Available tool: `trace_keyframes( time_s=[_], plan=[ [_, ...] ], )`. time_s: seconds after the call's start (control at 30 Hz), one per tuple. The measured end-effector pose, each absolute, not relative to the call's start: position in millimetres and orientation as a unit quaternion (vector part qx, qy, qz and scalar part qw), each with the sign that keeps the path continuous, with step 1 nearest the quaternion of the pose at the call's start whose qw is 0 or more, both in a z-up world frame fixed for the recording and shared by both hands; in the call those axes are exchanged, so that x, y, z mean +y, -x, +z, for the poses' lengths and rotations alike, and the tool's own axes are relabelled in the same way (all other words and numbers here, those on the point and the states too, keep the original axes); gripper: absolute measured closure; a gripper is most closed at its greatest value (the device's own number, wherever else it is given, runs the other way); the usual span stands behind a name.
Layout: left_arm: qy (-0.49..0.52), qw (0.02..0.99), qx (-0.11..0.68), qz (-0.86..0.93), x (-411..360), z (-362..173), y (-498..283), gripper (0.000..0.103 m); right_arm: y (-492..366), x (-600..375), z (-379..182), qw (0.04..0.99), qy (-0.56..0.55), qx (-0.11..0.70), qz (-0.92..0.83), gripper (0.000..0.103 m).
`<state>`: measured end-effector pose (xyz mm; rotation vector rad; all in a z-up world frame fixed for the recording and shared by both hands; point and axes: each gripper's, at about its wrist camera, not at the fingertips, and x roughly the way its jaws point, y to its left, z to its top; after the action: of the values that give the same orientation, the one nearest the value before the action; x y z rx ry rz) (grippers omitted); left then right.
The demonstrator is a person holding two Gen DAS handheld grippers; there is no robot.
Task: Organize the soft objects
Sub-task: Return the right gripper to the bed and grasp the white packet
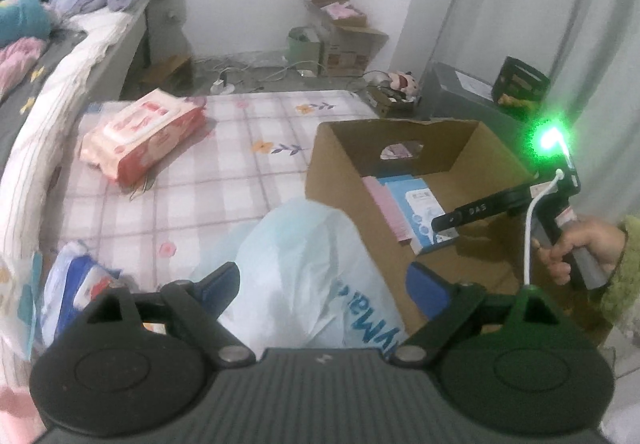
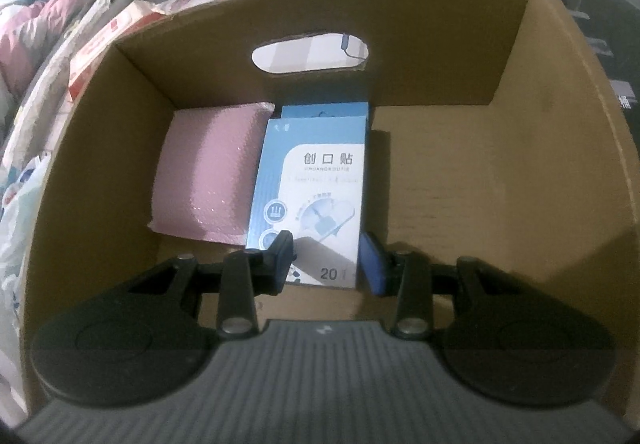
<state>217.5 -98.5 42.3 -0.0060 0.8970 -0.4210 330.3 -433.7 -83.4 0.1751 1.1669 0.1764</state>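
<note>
A brown cardboard box stands on the checked mattress. Inside it lie a pink soft pack and a light blue bandage box, seen also in the left wrist view. My right gripper is inside the box, its jaws around the near end of the blue bandage box; whether they press on it I cannot tell. It shows in the left wrist view. My left gripper is open around a white plastic bag that lies beside the box.
A pink wipes pack lies at the far left of the mattress. A blue and white pack lies at the near left. A bed with bedding runs along the left. Cartons and cables lie on the floor behind.
</note>
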Motion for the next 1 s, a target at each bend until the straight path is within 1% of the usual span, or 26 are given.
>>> trace_keyframes(
  time_s=[0.17, 0.27, 0.37, 0.47, 0.6, 0.8, 0.97, 1.0],
  plan=[
    [0.015, 0.885, 0.424, -0.192, -80, 36, -205, 0.012, -331, -431, -83, 0.83, -0.093, 0.546, 0.074, 0.065],
    [0.023, 0.89, 0.416, -0.184, -67, 35, -194, 0.012, -326, -432, -73, 0.834, -0.092, 0.541, 0.059, 0.059],
    [0.036, 0.895, 0.41, -0.173, -49, 34, -185, 0.012, -318, -433, -50, 0.85, -0.091, 0.517, 0.049, 0.054],
    [0.038, 0.904, 0.395, -0.158, -29, 34, -175, 0.012, -306, -432, -18, 0.866, -0.101, 0.487, 0.048, 0.053],
    [0.025, 0.918, 0.374, -0.128, -4, 37, -162, 0.012, -289, -411, 26, 0.881, -0.122, 0.447, 0.091, 0.052],
    [0.016, 0.935, 0.348, -0.068, 35, 42, -152, 0.013, -277, -340, 69, 0.876, -0.127, 0.424, 0.195, 0.049],
    [0.025, 0.94, 0.339, -0.029, 69, 44, -152, 0.013, -289, -259, 74, 0.836, -0.144, 0.446, 0.285, 0.048],
    [0.031, 0.94, 0.34, -0.02, 76, 43, -155, 0.015, -290, -242, 74, 0.831, -0.143, 0.448, 0.298, 0.048]
  ],
)
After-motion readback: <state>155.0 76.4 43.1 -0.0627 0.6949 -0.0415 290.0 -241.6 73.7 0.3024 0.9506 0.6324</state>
